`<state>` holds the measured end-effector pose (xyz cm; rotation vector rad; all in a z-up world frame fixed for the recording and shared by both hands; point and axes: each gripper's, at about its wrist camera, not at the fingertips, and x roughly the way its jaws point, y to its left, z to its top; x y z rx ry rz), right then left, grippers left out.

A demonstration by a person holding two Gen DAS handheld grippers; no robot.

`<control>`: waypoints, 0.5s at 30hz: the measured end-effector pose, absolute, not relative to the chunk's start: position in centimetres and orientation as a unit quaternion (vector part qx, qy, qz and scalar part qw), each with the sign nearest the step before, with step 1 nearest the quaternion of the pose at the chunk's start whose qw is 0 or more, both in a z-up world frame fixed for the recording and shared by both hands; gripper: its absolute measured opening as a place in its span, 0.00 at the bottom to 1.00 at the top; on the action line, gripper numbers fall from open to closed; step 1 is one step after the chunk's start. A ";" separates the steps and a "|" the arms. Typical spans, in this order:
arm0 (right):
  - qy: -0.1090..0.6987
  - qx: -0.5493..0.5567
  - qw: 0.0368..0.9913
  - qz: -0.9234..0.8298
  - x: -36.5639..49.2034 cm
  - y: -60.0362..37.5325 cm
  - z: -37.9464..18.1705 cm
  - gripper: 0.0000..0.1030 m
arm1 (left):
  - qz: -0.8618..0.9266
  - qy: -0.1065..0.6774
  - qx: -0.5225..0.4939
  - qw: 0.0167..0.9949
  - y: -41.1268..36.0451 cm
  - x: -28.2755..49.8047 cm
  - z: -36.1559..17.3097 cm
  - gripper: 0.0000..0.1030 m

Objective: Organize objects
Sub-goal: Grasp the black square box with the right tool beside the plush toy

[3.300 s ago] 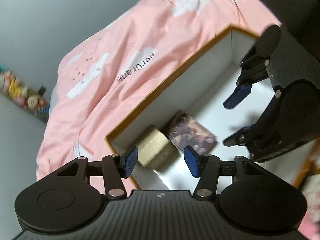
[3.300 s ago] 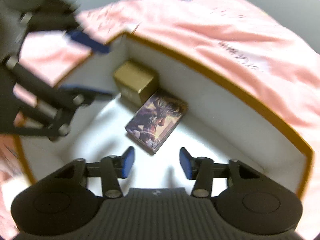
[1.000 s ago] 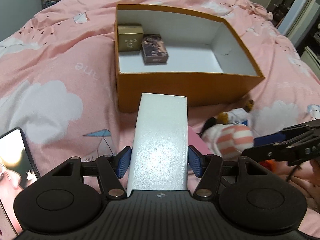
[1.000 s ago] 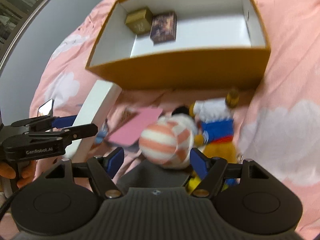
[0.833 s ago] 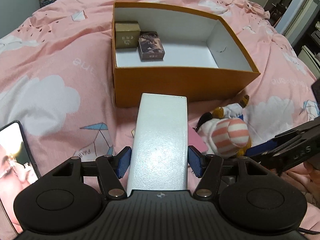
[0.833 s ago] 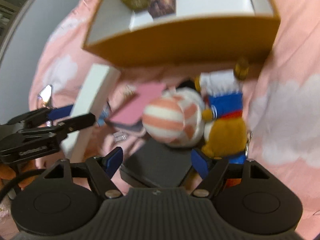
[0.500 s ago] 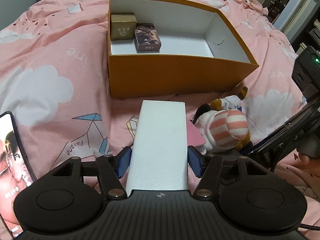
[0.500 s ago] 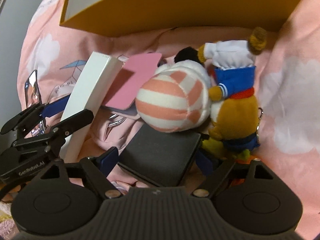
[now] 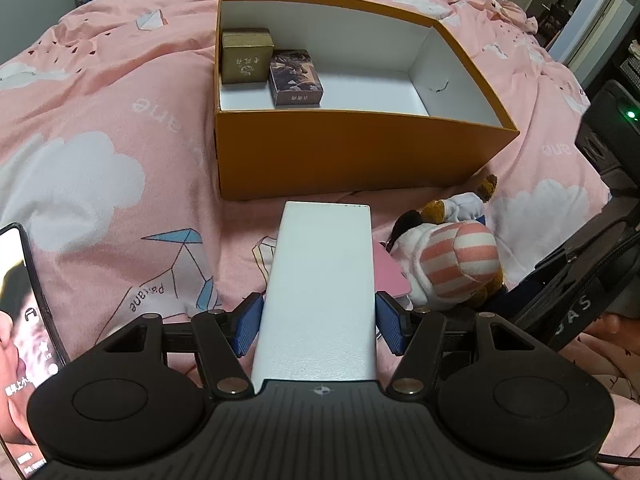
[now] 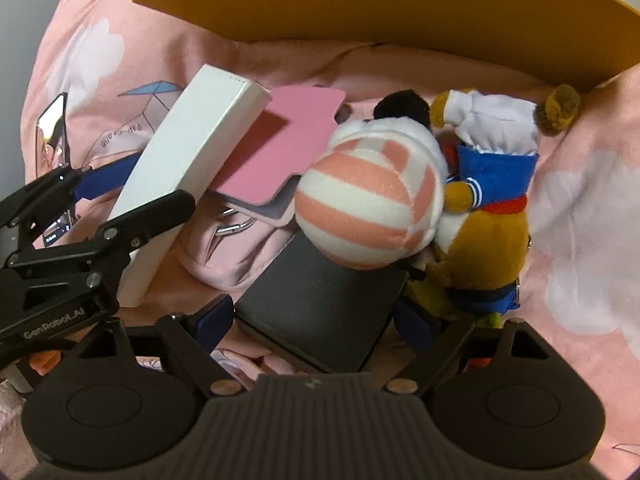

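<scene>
My left gripper (image 9: 318, 326) is shut on a long white box (image 9: 322, 292), held above the pink bed in front of the orange box (image 9: 352, 156). The white box also shows in the right wrist view (image 10: 188, 172). The orange box holds a gold box (image 9: 246, 58) and a dark picture card box (image 9: 296, 78) at its far left. My right gripper (image 10: 316, 320) is open, its fingers either side of a flat black box (image 10: 320, 300) lying on the bed. A striped plush (image 10: 368, 204) rests on the black box's far end.
A bear plush in blue (image 10: 484, 200) lies right of the striped one. A pink card holder (image 10: 280, 148) and a pink pouch (image 10: 228, 248) lie between the white box and the plush. A lit phone (image 9: 20, 320) lies at the left.
My left gripper has drawn back a little with the white box. My right gripper has come down low over the pile, and its fingers now straddle the black box.
</scene>
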<state>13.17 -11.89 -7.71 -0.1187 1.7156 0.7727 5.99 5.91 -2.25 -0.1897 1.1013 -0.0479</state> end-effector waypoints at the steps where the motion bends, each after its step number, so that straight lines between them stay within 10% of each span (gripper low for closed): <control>1: 0.733 -0.047 0.591 0.334 13.2 -12.2 -7.5 0.83 | -0.022 0.521 -0.089 0.849 5.9 6.0 -2.2 0.67; 15: 0.648 0.002 0.658 0.384 13.0 -17.7 2.0 0.83 | -0.044 0.476 -0.097 0.873 5.0 5.3 1.0 0.67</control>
